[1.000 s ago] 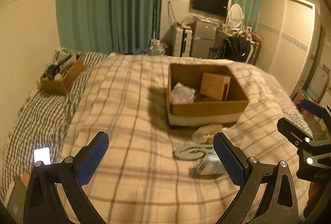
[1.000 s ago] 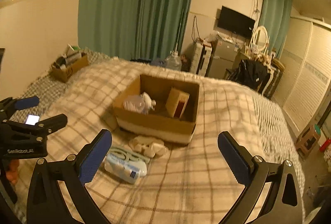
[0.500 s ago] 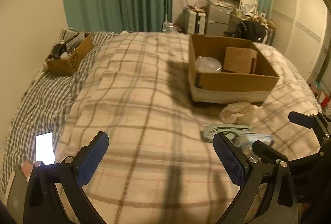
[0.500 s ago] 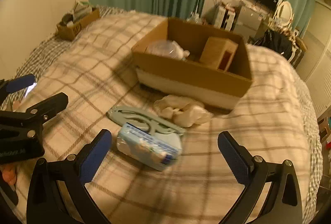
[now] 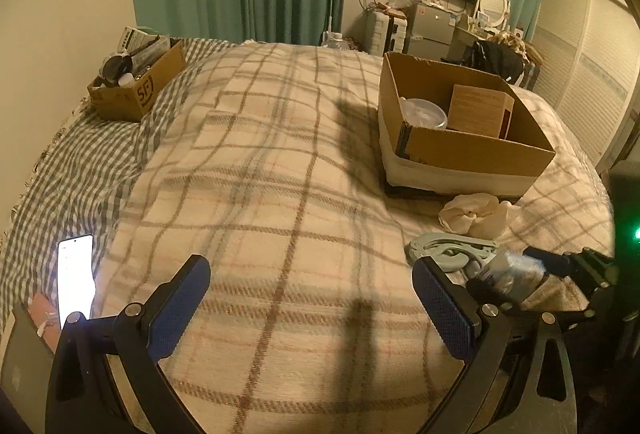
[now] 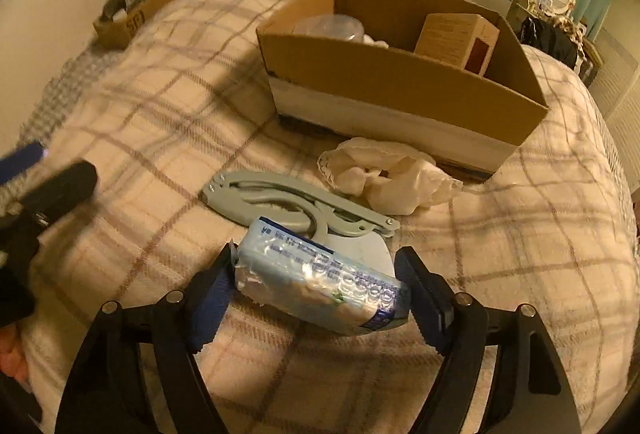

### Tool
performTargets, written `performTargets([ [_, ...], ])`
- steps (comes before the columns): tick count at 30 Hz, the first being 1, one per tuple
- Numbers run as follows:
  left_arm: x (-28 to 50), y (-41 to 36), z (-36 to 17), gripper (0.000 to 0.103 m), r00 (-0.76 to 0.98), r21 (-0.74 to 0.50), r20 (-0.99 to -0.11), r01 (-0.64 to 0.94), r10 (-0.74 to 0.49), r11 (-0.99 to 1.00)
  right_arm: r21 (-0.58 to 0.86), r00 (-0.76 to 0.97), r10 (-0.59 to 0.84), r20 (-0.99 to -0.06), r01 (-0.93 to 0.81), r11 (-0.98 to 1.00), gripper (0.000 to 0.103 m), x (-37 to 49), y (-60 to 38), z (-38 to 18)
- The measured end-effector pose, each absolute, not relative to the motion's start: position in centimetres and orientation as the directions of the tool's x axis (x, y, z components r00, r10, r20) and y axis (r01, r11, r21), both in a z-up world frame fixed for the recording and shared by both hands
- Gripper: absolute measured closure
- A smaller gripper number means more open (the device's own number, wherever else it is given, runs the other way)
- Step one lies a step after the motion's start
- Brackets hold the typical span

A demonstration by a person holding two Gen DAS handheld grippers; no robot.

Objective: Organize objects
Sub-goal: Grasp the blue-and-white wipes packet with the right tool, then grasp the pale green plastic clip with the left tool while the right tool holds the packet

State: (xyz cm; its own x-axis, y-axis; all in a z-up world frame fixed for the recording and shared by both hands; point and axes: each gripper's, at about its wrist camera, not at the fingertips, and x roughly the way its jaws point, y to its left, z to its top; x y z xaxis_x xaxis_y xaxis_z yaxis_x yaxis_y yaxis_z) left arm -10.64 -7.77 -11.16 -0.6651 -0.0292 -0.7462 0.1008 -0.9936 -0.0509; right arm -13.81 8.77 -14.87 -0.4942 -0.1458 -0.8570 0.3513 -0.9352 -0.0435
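Right claw [image 6: 316,298] low over the plaid bed cover [image 6: 160,121], jaws closing with the blue-and-white tissue pack [image 6: 320,286] between them. Left pad at the pack's crimped end, right pad just beside the other end; firm pressing not evident yet. Pack lying slantwise across the gap, partly on top of the grey folding hanger [image 6: 296,203]. Crumpled white cloth [image 6: 384,173] just beyond the hanger, near the front wall of the open cardboard box [image 6: 400,81]. Inside the box: small brown carton [image 6: 456,37] and a clear plastic item, indistinct.

Left claw [image 5: 312,302] wide apart, nothing between the pads, hanging over bare cover well left of the pack. Lit phone [image 5: 76,280] at the bed's left edge.

Risks, as judged:
- Soft, slippery wrapper held by its ends: likely to buckle or squirt out on the squeeze.
- Slanted lie: possible pivot and droop once lifted.
- Hanger beneath: possibly snagged or dragged along.
- Yielding bedding: pack may sink away from the pads.
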Motion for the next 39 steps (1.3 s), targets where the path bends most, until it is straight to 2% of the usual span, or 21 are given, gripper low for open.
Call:
performTargets([
  [7, -11.5, -4.6, -11.1, 0.0, -0.649, -0.036, -0.76, 0.021, 0.014, -0.999, -0.058, -0.609, -0.153, -0.779, 0.312, -0.948, 0.027, -13.3, 12.6, -9.5],
  [12, -13.0, -1.4, -12.0, 0.0, -0.625, 0.0, -0.78, -0.043, 0.027, -0.999, -0.087, -0.632, -0.135, -0.763, 0.307, -0.948, 0.027, -14.8, 15.5, -7.2],
  [18, -14.3, 2.1, -14.2, 0.0, -0.568, 0.061, -0.823, -0.121, 0.019, -0.991, -0.055, -0.618, -0.162, -0.77, 0.318, -0.947, 0.027, -15.6, 17.2, -8.5],
  [22, -14.7, 4.1, -14.3, 0.0, -0.563, 0.053, -0.824, -0.198, 0.07, -0.979, -0.034, -0.598, -0.167, -0.784, 0.309, -0.95, 0.027, -15.7, 18.5, -10.0],
  [26, -16.3, 3.4, -14.1, 0.0, -0.528, 0.03, -0.845, -0.218, 0.092, -0.976, 0.041, -0.567, -0.235, -0.79, 0.333, -0.942, 0.027, -16.0, 20.0, -9.9],
  [28, -16.8, 2.6, -14.2, 0.0, -0.512, 0.015, -0.853, -0.223, 0.104, -0.975, 0.019, -0.577, -0.222, -0.786, 0.336, -0.942, 0.026, -15.9, 20.5, -9.6],
  [34, -17.3, 5.0, -17.0, 0.001, -0.43, 0.14, -0.902, -0.344, 0.023, -0.929, 0.02, -0.567, -0.213, -0.796, 0.326, -0.945, 0.026, -16.3, 20.8, -10.4],
  [36, -17.3, 6.0, -17.9, 0.001, -0.428, 0.199, -0.903, -0.376, -0.02, -0.905, 0.015, -0.563, -0.212, -0.799, 0.333, -0.943, 0.026, -16.4, 20.7, -10.5],
  [39, -18.0, 6.7, -17.8, 0.001, -0.452, 0.227, -0.892, -0.401, -0.024, -0.887, 0.017, -0.556, -0.21, -0.804, 0.331, -0.943, 0.026, -16.5, 20.8, -10.7],
])
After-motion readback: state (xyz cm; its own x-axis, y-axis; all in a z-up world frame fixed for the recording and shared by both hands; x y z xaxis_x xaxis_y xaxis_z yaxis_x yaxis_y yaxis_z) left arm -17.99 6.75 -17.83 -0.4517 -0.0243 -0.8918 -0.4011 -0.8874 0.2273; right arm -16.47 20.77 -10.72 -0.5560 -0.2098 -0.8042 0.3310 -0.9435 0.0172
